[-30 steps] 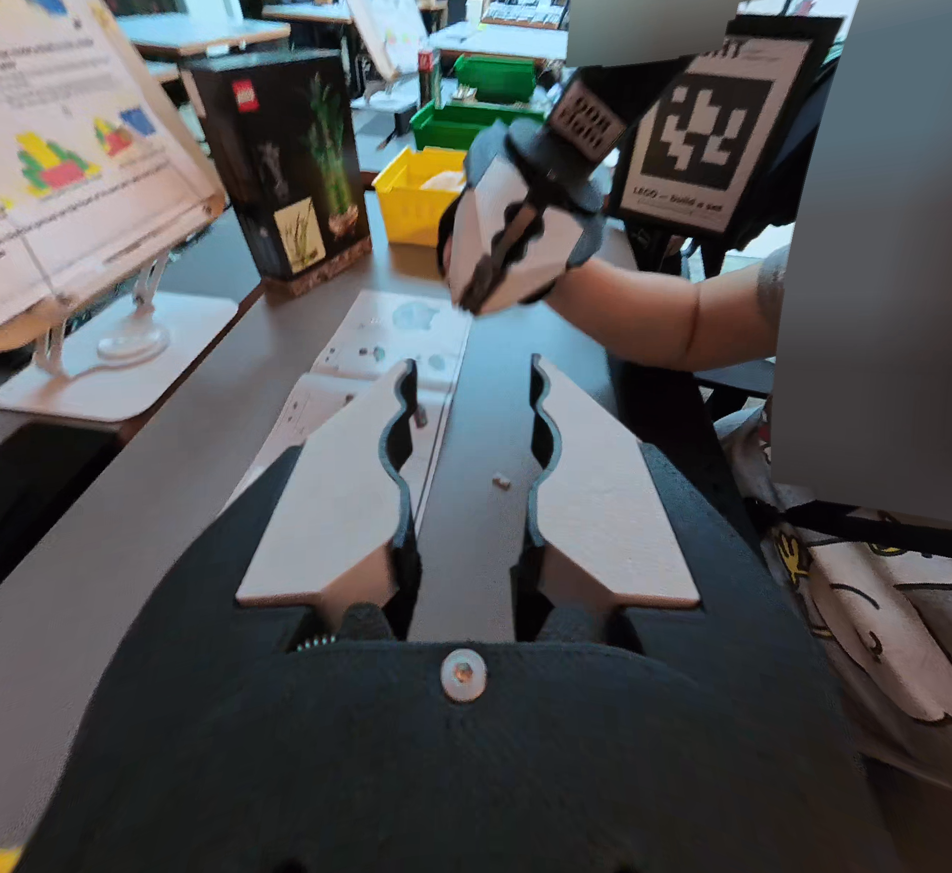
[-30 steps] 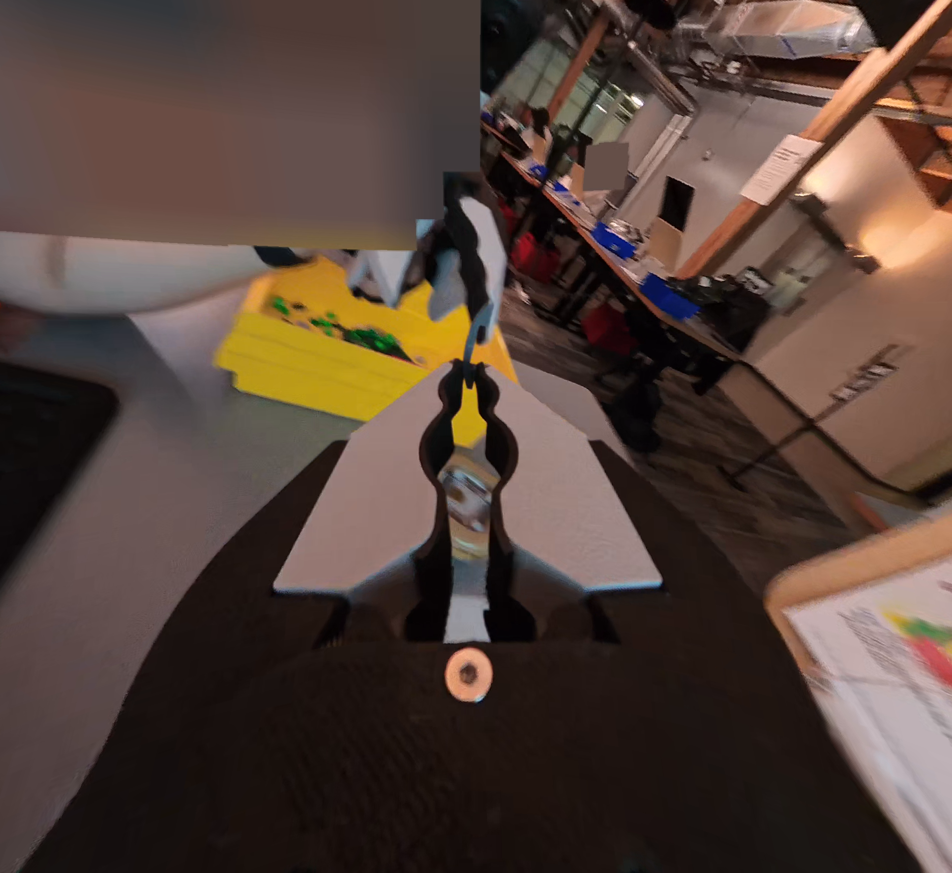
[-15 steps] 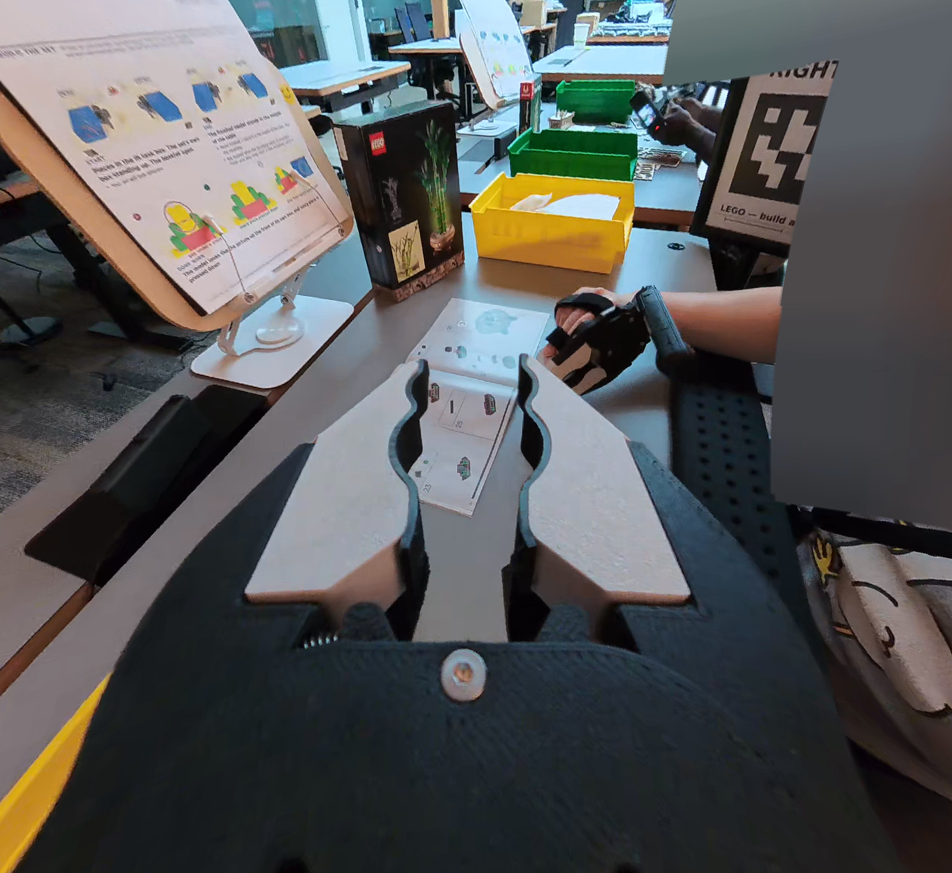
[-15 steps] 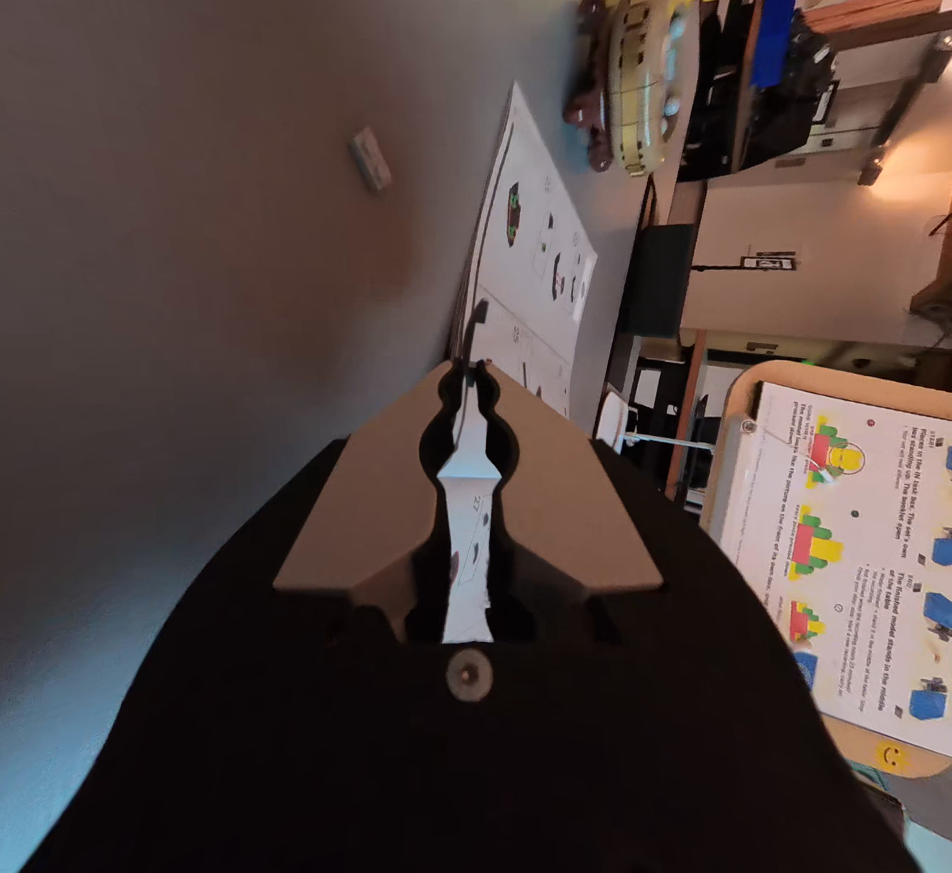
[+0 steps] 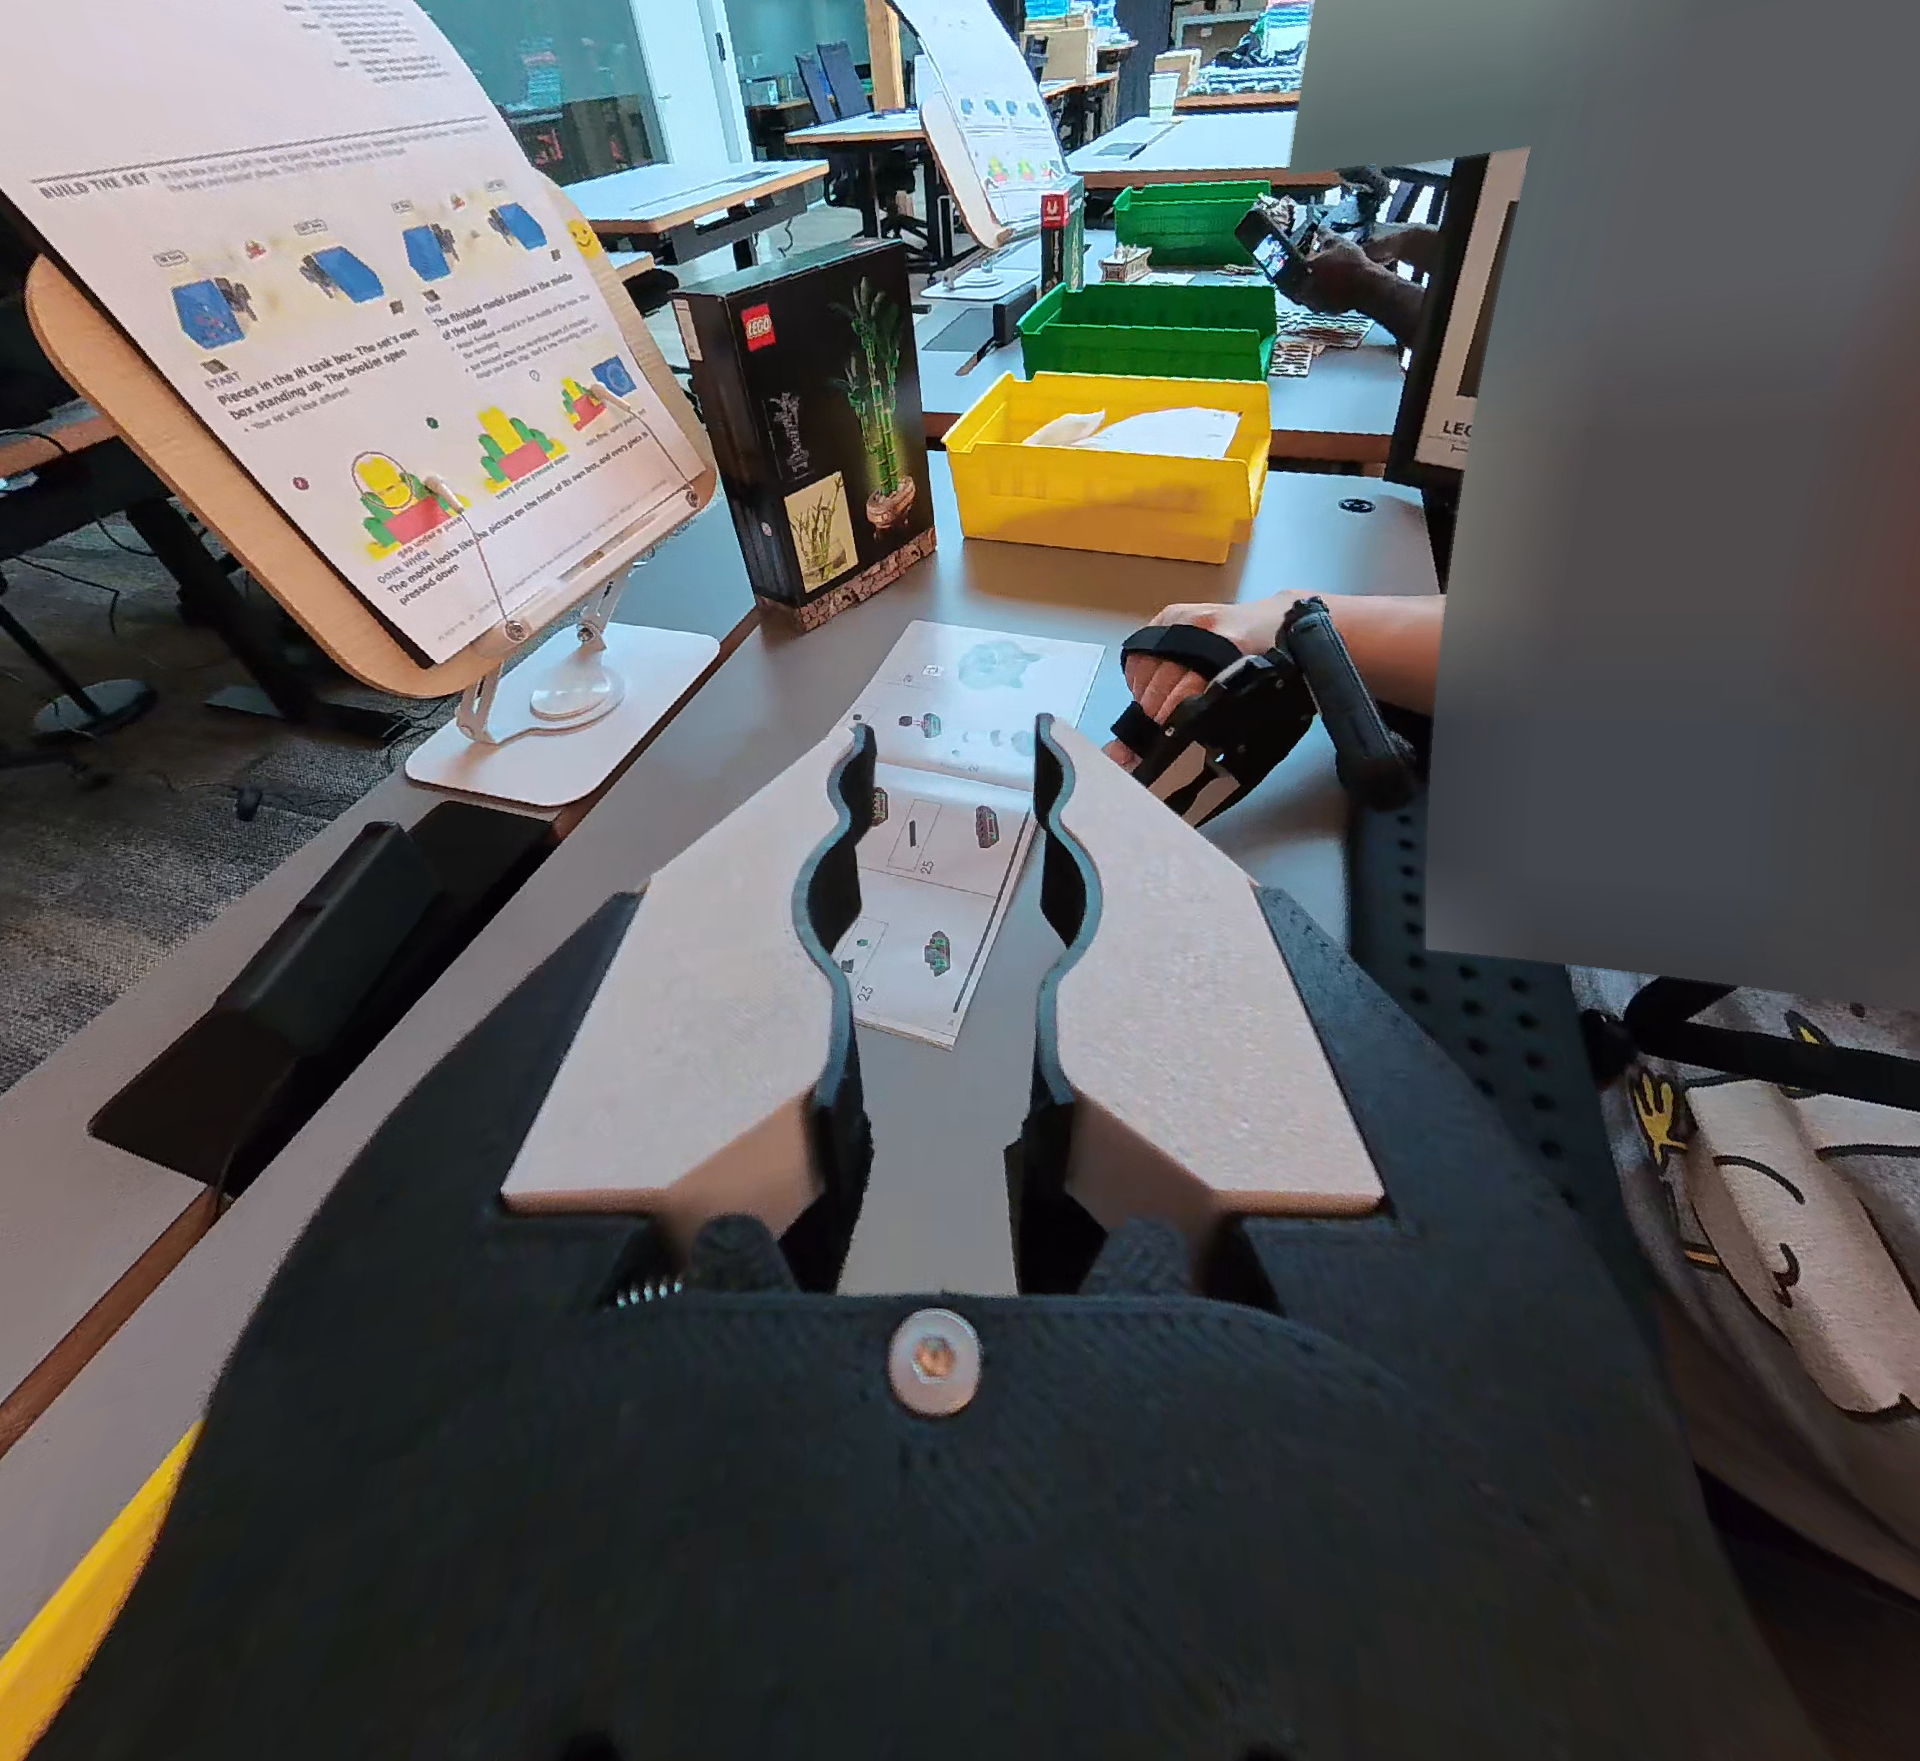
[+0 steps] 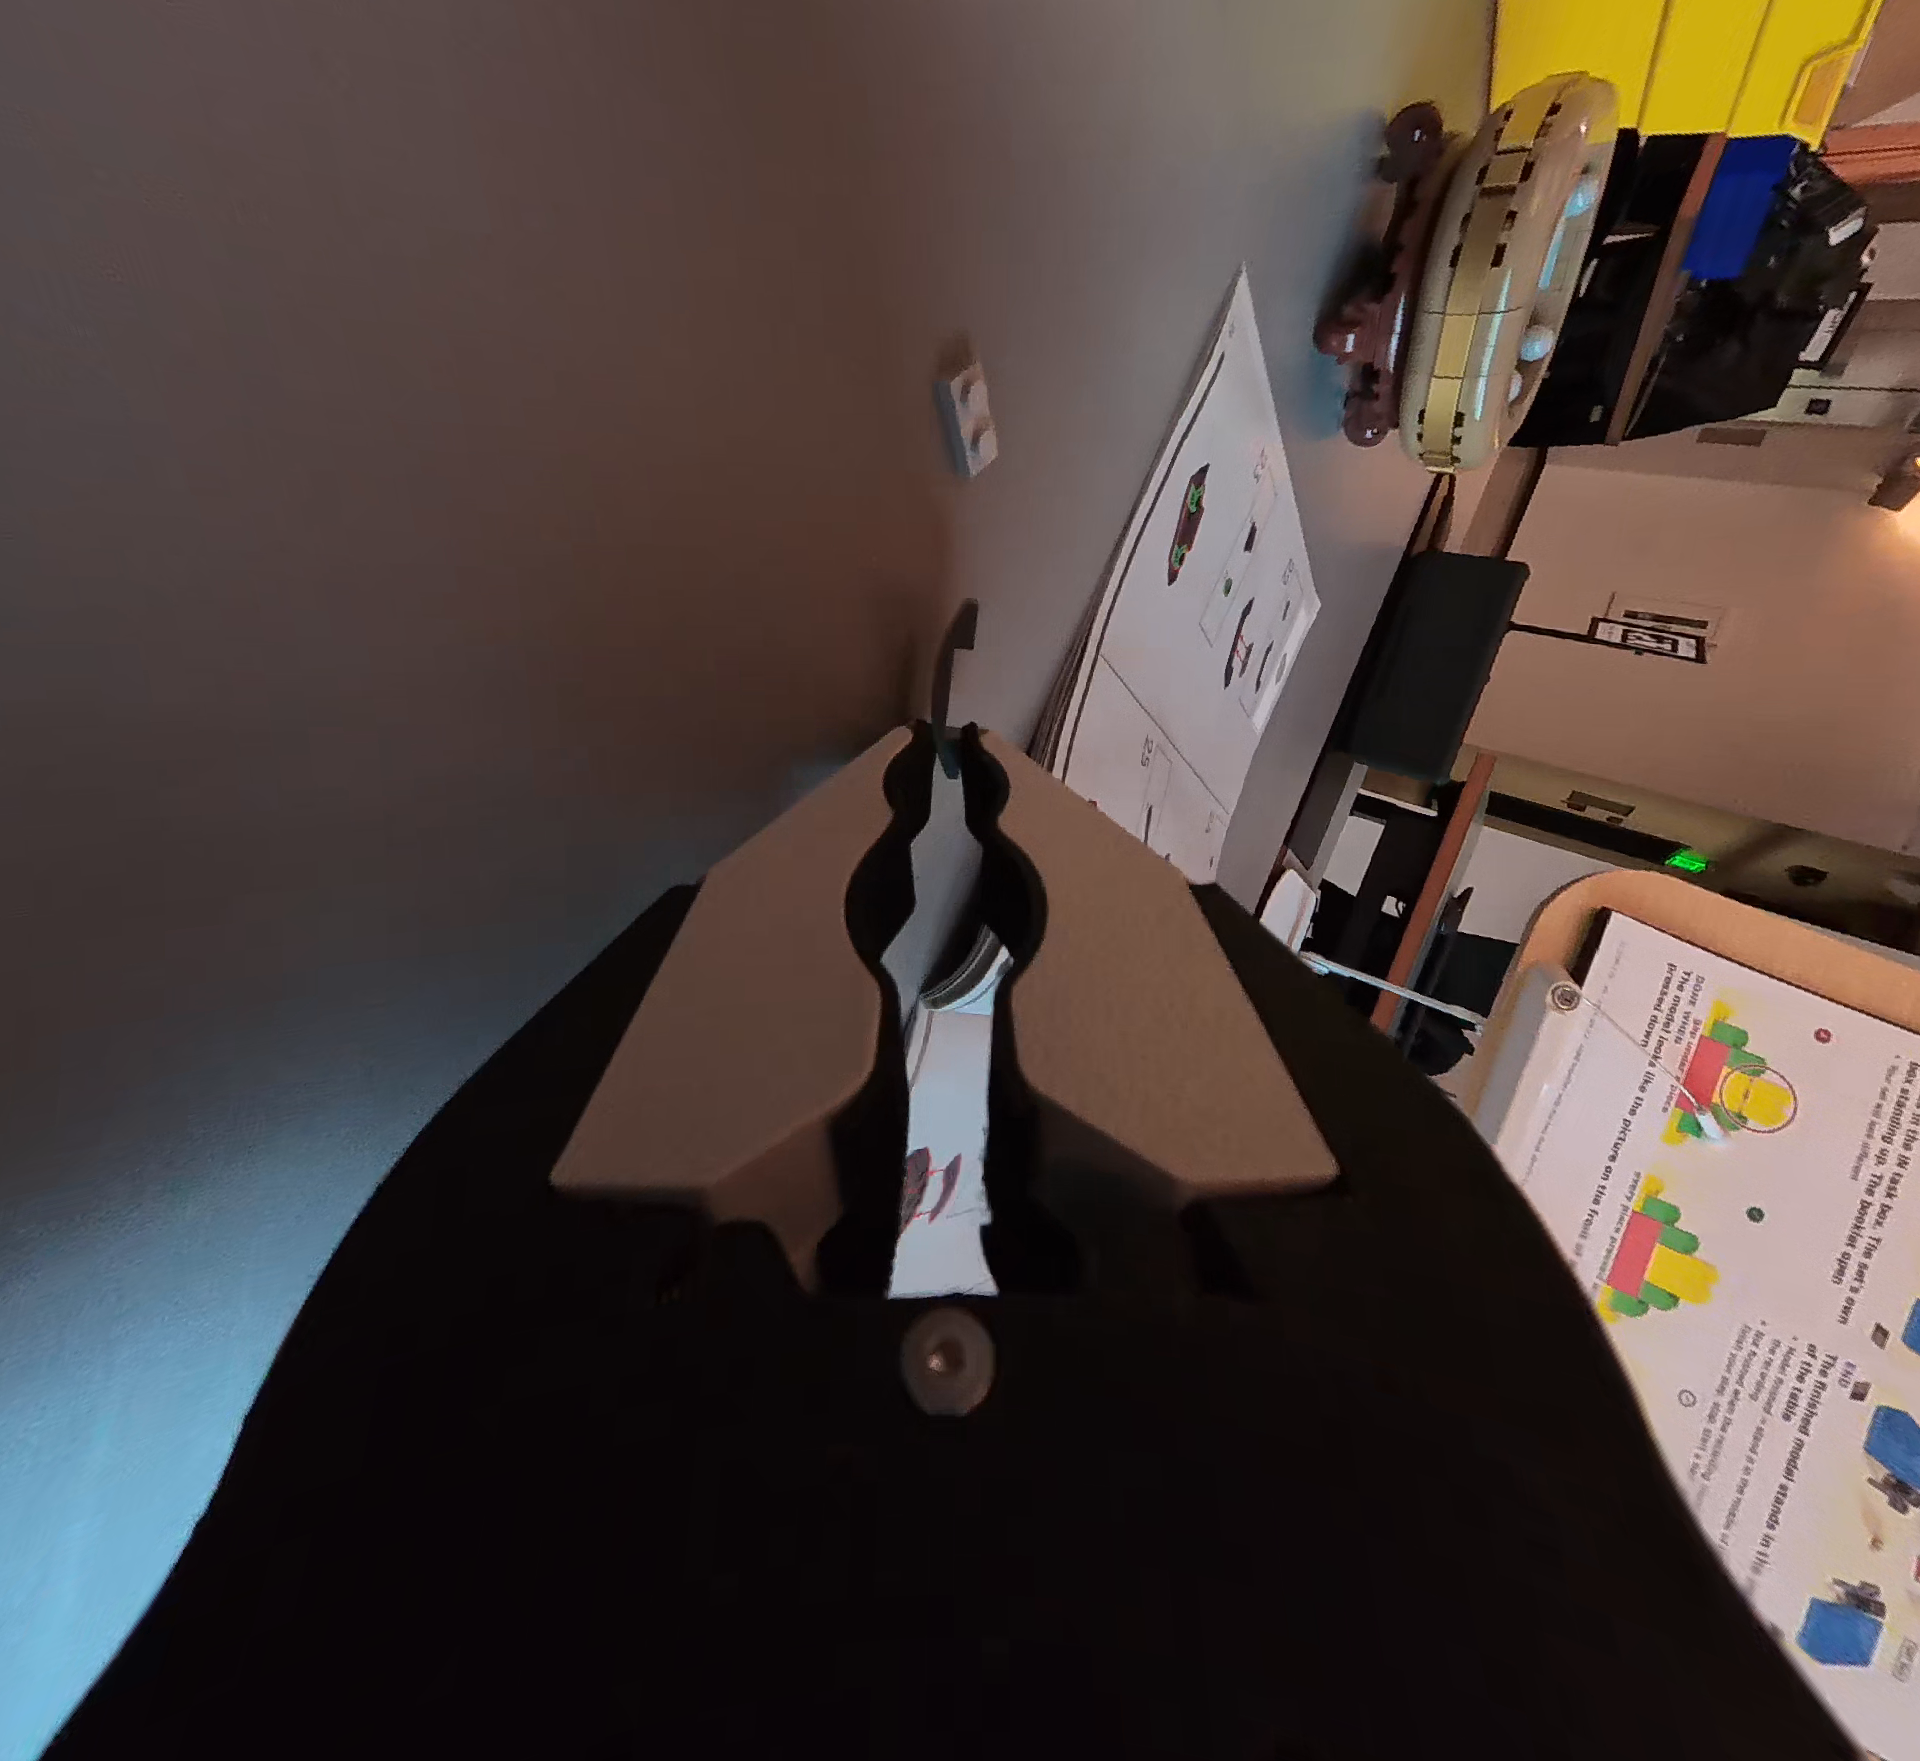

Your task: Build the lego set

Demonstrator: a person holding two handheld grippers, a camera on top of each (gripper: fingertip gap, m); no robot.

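My left gripper [image 5: 945, 745] is open and empty, held above the grey table [image 5: 935, 1140] over the near end of the open instruction booklet [image 5: 966, 838]. My right gripper [image 6: 943, 735] is rolled on its side low over the table and is shut on a thin dark curved lego piece [image 6: 951, 662]. The right gripper also shows in the left wrist view [image 5: 1195, 776], right of the booklet. A small pale lego plate [image 6: 966, 407] lies loose on the table. A partly built tan and brown model [image 6: 1475, 288] stands beyond the booklet [image 6: 1195, 589].
A black lego box [image 5: 821, 423] stands behind the booklet, with a yellow bin [image 5: 1112, 464] to its right and green bins [image 5: 1153, 329] farther back. An instruction board on a stand [image 5: 343, 340] is at the left. A person sits at the right edge. The left gripper's tips are roughly 35 cm from the right gripper's. The left gripper is farther from the small pale lego plate [image 6: 966, 407], some 30 cm, than the right, some 6 cm.
The right gripper came down from in the air to the table beside the booklet and rolled sideways, still holding the dark piece. The left gripper pulled back and narrowed a little.
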